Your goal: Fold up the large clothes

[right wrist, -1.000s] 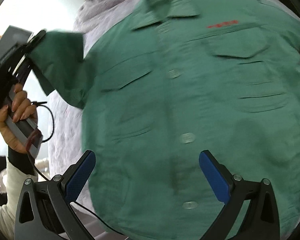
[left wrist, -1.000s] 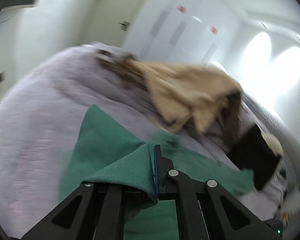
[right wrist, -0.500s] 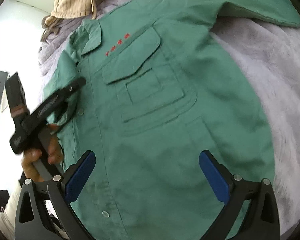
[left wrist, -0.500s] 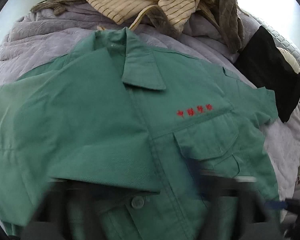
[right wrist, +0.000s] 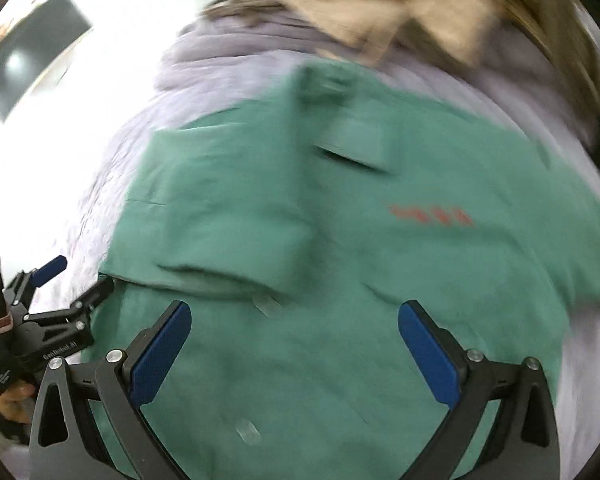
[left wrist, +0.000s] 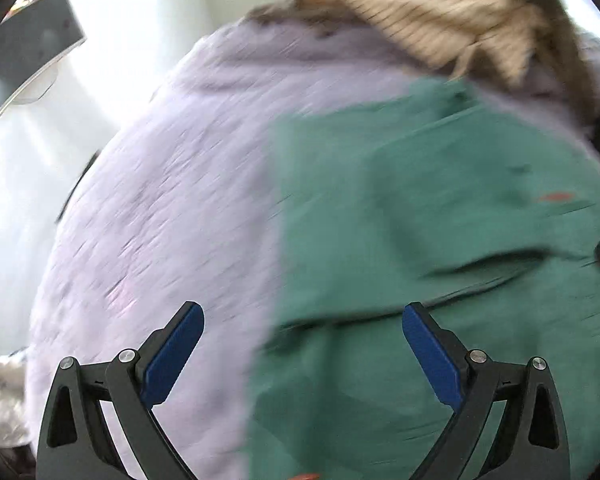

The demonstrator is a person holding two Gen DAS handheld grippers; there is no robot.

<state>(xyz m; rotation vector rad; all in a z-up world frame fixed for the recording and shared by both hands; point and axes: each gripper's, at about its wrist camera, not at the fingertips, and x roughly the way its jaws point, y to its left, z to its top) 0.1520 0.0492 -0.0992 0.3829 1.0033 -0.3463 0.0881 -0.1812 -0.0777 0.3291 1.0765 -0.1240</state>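
Note:
A green button-up work shirt [right wrist: 340, 240] with red chest lettering lies front up on a lilac blanket [left wrist: 160, 220]. Its left sleeve is folded across the chest. It also shows in the left wrist view [left wrist: 440, 260]. My left gripper [left wrist: 302, 360] is open and empty, hovering over the shirt's left edge; it also shows in the right wrist view [right wrist: 66, 284] at the shirt's left edge. My right gripper [right wrist: 294, 356] is open and empty above the shirt's lower front. Both views are blurred by motion.
A heap of beige striped and brown clothes [left wrist: 480, 20] lies at the blanket's far end, also in the right wrist view [right wrist: 420, 8]. A dark shelf or panel [left wrist: 28, 48] stands at the upper left against a white wall.
My left gripper let go of the green sleeve it held a second ago, which now lies folded over the chest, and it has drawn back to the shirt's left edge. Both cameras swung.

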